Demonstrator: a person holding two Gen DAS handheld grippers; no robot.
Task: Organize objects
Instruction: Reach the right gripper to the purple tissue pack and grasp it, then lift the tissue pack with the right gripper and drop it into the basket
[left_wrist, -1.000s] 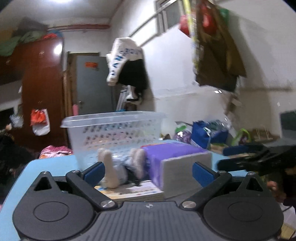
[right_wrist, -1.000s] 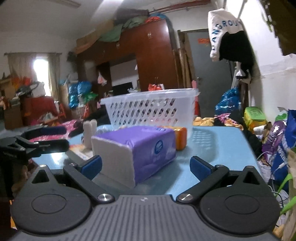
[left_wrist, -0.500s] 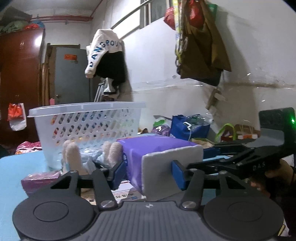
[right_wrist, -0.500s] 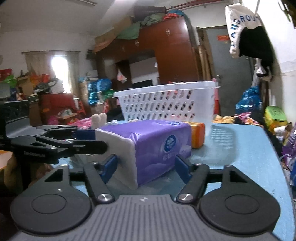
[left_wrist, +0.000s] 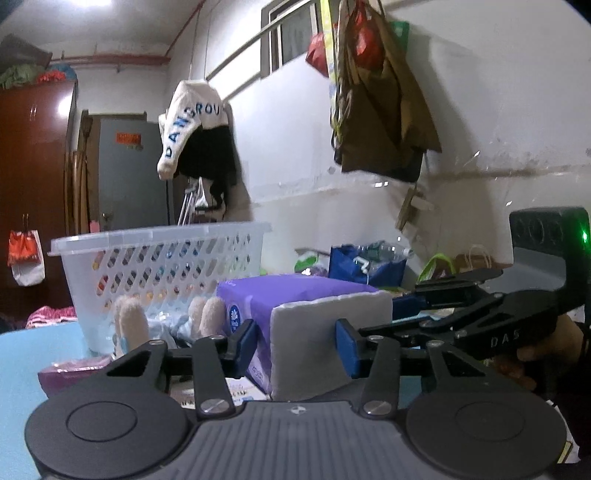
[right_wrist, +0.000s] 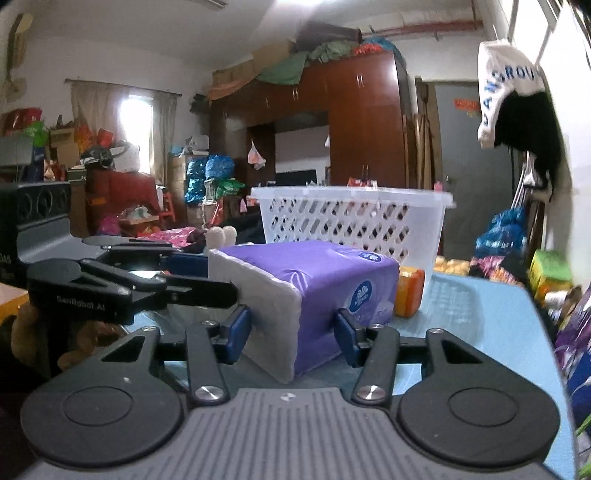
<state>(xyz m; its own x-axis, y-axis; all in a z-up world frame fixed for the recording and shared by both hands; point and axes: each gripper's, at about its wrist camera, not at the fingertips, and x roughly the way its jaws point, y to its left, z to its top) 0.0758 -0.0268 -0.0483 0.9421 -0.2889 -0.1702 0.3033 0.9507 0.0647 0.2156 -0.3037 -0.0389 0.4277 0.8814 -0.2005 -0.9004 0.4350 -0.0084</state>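
A purple tissue pack (left_wrist: 295, 295) with a white end lies on the blue table (right_wrist: 480, 325). My left gripper (left_wrist: 297, 349) is shut on one corner of it. My right gripper (right_wrist: 291, 332) is shut on the neighbouring corner of the same pack (right_wrist: 317, 273). Each gripper shows in the other's view, the right gripper (left_wrist: 476, 317) at the right, the left gripper (right_wrist: 122, 280) at the left. A white perforated basket (left_wrist: 166, 258) stands just behind the pack; it also shows in the right wrist view (right_wrist: 354, 218).
A plush toy with cream feet (left_wrist: 129, 321) lies between pack and basket. A small magenta packet (left_wrist: 70, 373) sits at the left on the table. An orange box (right_wrist: 408, 291) stands by the basket. Bags and clutter lie beyond the table's right edge (right_wrist: 546, 269).
Both grippers moved in on the tissue pack and closed from wide open onto its near corners. The pack now sits higher and closer in both views.
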